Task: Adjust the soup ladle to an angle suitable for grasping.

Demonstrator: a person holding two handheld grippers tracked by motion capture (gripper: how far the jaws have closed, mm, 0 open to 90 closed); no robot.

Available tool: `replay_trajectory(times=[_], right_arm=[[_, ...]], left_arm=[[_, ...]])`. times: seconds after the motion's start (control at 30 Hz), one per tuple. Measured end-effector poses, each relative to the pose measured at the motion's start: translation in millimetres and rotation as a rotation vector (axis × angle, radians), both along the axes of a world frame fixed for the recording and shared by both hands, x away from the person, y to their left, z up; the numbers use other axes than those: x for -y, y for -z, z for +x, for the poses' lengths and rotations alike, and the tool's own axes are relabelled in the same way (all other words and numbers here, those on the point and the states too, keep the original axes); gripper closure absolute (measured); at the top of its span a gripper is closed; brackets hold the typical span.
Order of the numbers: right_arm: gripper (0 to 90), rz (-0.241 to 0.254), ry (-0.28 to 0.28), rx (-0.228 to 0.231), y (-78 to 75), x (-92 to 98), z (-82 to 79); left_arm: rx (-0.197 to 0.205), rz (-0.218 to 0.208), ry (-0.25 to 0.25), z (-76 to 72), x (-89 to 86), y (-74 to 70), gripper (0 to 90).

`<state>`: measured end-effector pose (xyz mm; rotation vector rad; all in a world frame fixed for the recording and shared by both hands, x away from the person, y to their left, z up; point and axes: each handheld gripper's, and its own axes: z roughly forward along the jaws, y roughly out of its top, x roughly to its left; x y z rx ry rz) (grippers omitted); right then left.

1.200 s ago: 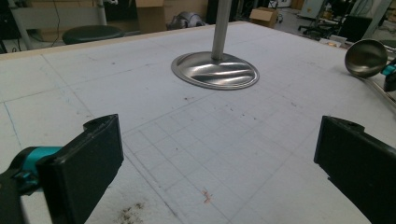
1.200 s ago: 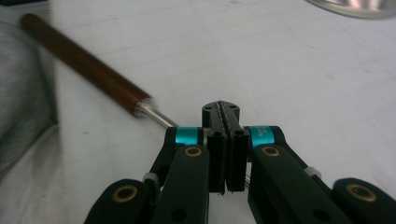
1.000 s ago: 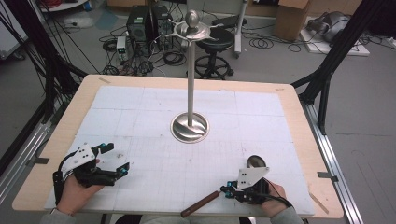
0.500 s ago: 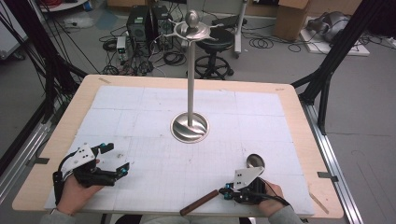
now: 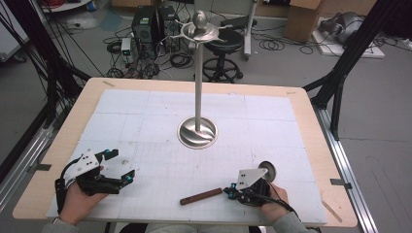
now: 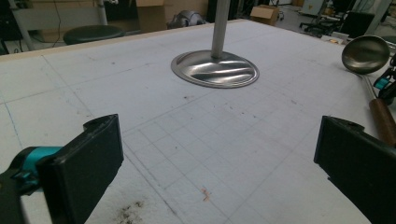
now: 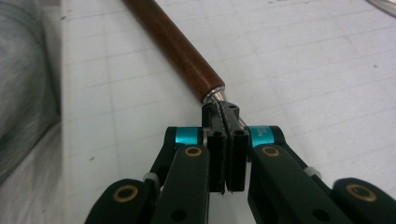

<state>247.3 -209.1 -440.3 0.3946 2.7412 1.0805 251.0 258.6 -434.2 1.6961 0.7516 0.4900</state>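
Ahead, steel stand [image 5: 197,132] mid-table; right tongs [image 5: 232,190] clamping ladle [image 5: 201,196], left tongs [image 5: 116,165] wide.

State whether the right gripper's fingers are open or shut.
Shut: the right gripper has its black fingers pressed together on the thin metal shaft of the wooden-handled steel ladle, lying flat.

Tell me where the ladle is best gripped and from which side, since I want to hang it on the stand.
Grip the thin metal neck just past the wooden handle, as the right claw does now, shut on it. The ladle lies flat on the table, so come from above with the jaws across the shaft; the neck is slim enough to pinch firmly, and the bowl end stays free for the stand.
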Motion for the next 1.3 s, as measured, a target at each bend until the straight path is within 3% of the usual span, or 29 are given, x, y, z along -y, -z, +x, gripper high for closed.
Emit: replay_trajectory(times=[0.5,0.77,1.13,1.3], right_arm=[[89.8,-0.025,0.126,0.020,-1.1,-19.1,16.7],[89.8,-0.015,0.163,0.024,-0.3,-23.7,25.3],[89.8,-0.016,0.268,0.038,0.3,-30.9,42.6],[89.8,-0.011,0.269,0.037,0.5,-30.6,45.7]], left_arm=[[0.009,-0.001,-0.001,-2.0,-0.9,-1.0,1.8],[0.009,-0.002,0.001,-2.0,-0.9,-1.1,1.8],[0.009,-0.006,-0.003,-3.3,-2.4,-1.1,1.8],[0.008,-0.009,-0.005,-3.8,-2.7,-1.0,1.8]])
